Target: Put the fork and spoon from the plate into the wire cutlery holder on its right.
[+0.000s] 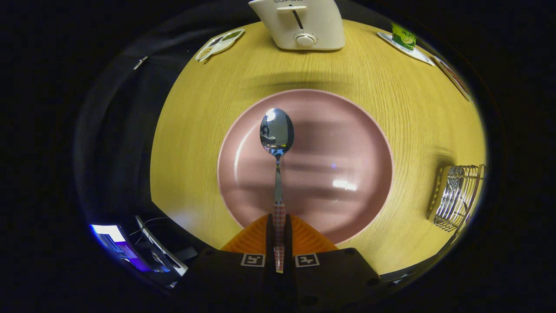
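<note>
The gripper (278, 226) has the spoon (277, 143), both orange fingers (254, 237) clamped tight on the patterned end of its handle, one on each side. The spoon points straight ahead from the fingers, bowl out in front and shining, hanging over the pink plate (343, 143). Its bowl sits over the plate's left half, short of the far rim, and whether the spoon touches the plate or floats just above it, I cannot tell. The plate's visible surface is bare apart from reflections and soft shadow bands. Taking the plate as our mark: it lies in the middle of the round wooden table (191, 143), directly ahead of the fingers, its near rim tucked under the fingertips. To the plate's right, well apart from it and close to the table's edge, stands the wire cutlery holder (456, 198), its metal bars catching the light; what is inside it is too small to make out. Beyond the plate's far rim sits a cream toaster (302, 24), lever and knob facing this way. Beyond and left of the plate lies a small white dish (219, 43); beyond and right of it a green carton (403, 37) rests on a white tray (419, 54).
</note>
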Demonstrator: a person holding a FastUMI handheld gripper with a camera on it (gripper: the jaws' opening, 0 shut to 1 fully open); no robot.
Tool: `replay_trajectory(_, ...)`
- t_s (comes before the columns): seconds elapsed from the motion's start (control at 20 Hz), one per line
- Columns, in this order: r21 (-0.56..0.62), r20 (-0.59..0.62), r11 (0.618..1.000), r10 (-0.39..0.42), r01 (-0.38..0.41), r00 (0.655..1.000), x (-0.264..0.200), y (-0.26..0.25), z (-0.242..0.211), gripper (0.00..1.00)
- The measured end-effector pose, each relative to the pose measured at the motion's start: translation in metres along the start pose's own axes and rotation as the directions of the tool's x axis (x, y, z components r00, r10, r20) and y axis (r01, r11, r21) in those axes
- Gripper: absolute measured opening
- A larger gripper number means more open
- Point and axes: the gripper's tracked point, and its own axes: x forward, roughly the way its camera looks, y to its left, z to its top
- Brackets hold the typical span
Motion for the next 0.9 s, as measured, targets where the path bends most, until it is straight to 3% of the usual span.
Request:
replay_trajectory(0.2, -0.052, 0.062, 0.999, 0.005, -0.002, 0.998, -0.054, -0.027, -0.005, 0.10)
replay_trajectory(0.4, -0.122, 0.091, 0.992, -0.034, 0.045, 0.995, -0.111, -0.068, -0.019, 0.10)
replay_trajectory(0.9, -0.227, 0.005, 0.967, -0.119, 0.117, 0.993, -0.206, -0.168, -0.045, 0.10)
